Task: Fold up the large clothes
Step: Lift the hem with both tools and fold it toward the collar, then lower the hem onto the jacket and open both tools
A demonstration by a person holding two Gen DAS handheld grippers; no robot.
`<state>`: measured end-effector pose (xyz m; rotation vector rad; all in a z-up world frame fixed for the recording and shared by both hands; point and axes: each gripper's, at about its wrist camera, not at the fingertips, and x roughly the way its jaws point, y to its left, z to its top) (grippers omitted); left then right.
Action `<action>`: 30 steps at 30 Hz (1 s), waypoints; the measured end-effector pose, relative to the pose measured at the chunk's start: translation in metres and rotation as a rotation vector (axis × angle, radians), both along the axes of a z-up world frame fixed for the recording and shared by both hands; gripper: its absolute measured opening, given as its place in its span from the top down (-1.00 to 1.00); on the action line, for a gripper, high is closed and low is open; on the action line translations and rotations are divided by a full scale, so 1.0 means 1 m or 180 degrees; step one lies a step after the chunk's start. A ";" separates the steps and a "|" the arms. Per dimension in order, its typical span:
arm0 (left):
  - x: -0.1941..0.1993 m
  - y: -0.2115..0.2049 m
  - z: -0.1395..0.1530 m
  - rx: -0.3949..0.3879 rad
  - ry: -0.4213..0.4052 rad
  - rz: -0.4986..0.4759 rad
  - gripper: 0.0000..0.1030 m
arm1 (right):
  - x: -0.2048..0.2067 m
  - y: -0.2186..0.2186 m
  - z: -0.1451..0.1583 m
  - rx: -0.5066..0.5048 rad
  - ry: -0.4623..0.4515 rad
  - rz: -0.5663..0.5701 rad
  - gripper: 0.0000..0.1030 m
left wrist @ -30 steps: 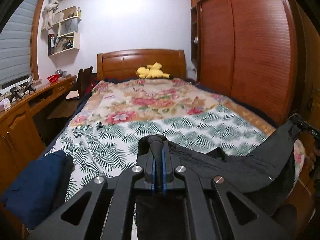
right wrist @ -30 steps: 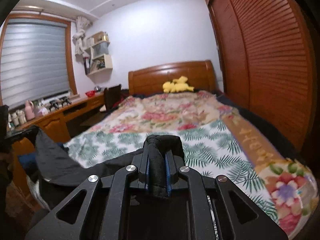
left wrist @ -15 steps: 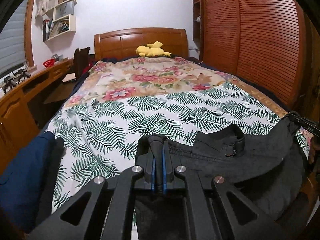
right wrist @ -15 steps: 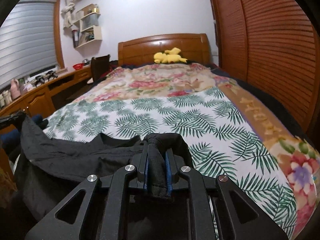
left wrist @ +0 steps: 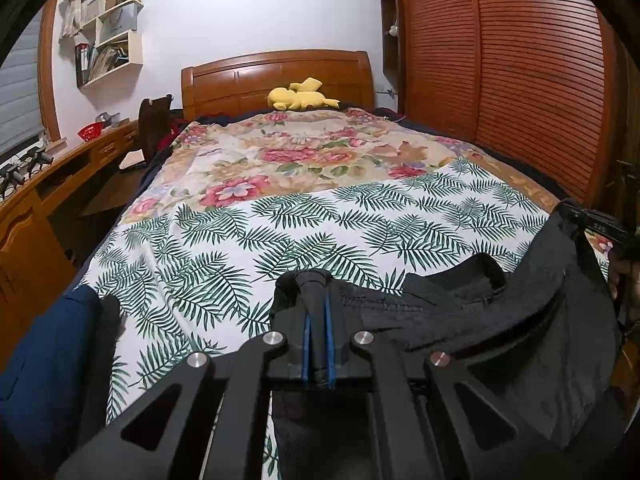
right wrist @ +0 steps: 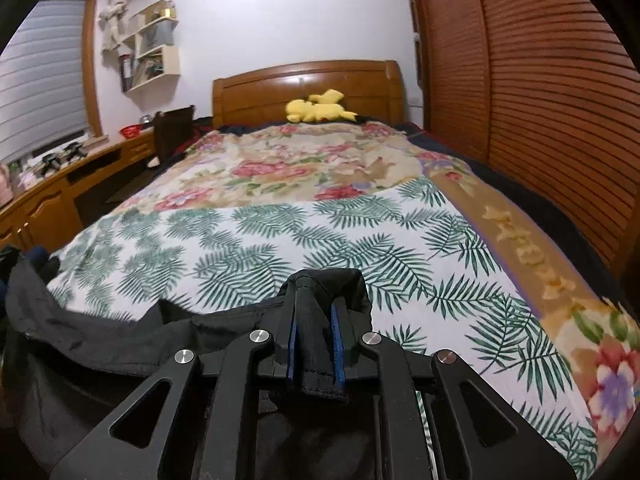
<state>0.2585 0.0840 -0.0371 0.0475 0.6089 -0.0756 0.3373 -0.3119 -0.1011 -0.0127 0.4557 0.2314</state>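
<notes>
Two tools (left wrist: 316, 284) (right wrist: 316, 284) pinch dark, perhaps denim, trousers (left wrist: 500, 320).

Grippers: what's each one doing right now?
Left gripper: shut on the black garment.
Right gripper: shut on the same garment.

- Left wrist view: low at the bed's (left wrist: 320, 216) foot edge, facing the headboard (left wrist: 276, 76).
- Right wrist view: same facing, nearer the wardrobe-side edge.
- Shared: bed, headboard.

White wall (left wrist: 248, 12), wooden headboard (left wrist: 276, 76), louvred wardrobe (left wrist: 532, 80), desk (left wrist: 52, 176)
</notes>
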 end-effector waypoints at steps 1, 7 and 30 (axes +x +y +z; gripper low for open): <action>0.003 0.002 -0.004 0.0002 0.0060 -0.0015 0.91 | 0.005 0.000 -0.002 0.0009 0.0035 -0.0045 0.78; 0.001 0.015 -0.041 -0.0055 0.0408 -0.0029 0.67 | 0.038 -0.005 -0.031 0.0032 0.0353 -0.0192 0.77; -0.043 -0.011 -0.027 -0.0134 0.0187 -0.0191 0.39 | 0.014 0.007 0.006 -0.0337 0.0132 -0.0137 -0.05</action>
